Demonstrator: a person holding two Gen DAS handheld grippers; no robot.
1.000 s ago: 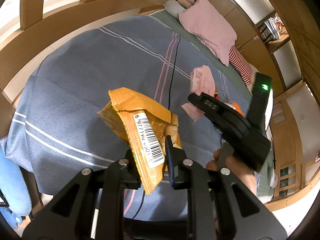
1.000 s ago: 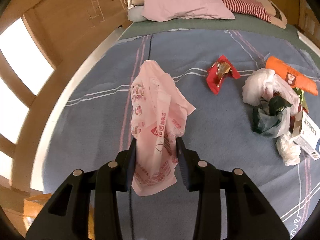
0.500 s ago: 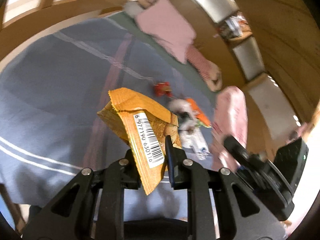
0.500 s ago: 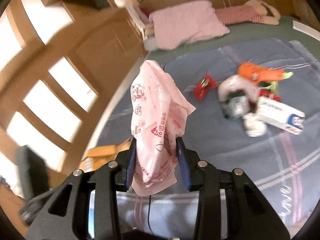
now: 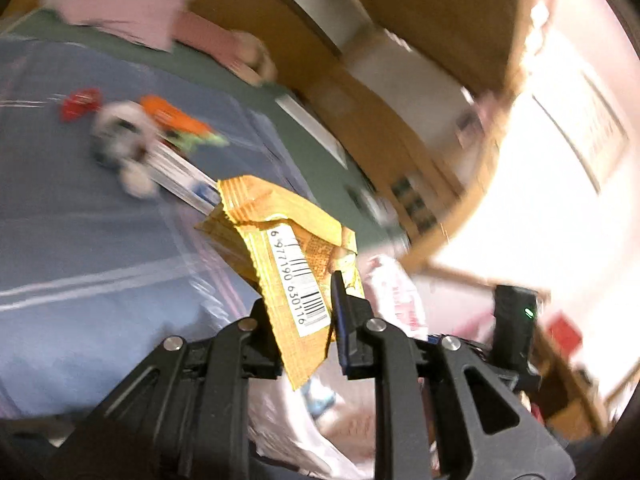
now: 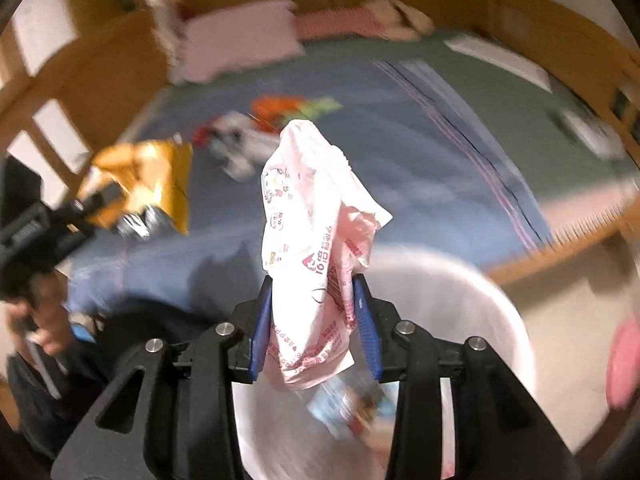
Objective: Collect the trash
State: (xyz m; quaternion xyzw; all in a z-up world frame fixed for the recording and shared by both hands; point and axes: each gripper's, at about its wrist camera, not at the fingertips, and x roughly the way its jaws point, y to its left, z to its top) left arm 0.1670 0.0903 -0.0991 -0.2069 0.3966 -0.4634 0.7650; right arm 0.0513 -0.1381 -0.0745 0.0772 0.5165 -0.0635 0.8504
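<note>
My left gripper (image 5: 300, 312) is shut on an orange snack wrapper (image 5: 288, 256) with a white barcode label, held off the edge of the bed. My right gripper (image 6: 312, 312) is shut on a crumpled pink plastic bag (image 6: 316, 232), held above a white bin (image 6: 460, 304) lined with a plastic bag that holds some trash. The bin liner (image 5: 304, 432) also shows below my left gripper. The right wrist view shows the left gripper with the orange wrapper (image 6: 144, 176) at the left. Both views are motion-blurred.
A pile of loose trash lies on the blue striped bedspread (image 5: 80, 220): a red wrapper (image 5: 78, 104), an orange packet (image 5: 172, 118), white crumpled bags (image 5: 120, 136) and a white box. Pink pillows (image 6: 240, 40) lie at the bed's head. Wooden furniture surrounds the bed.
Both grippers have swung away from the bed toward the white bin, each still holding its piece. The trash pile has receded and the bin has come into view below.
</note>
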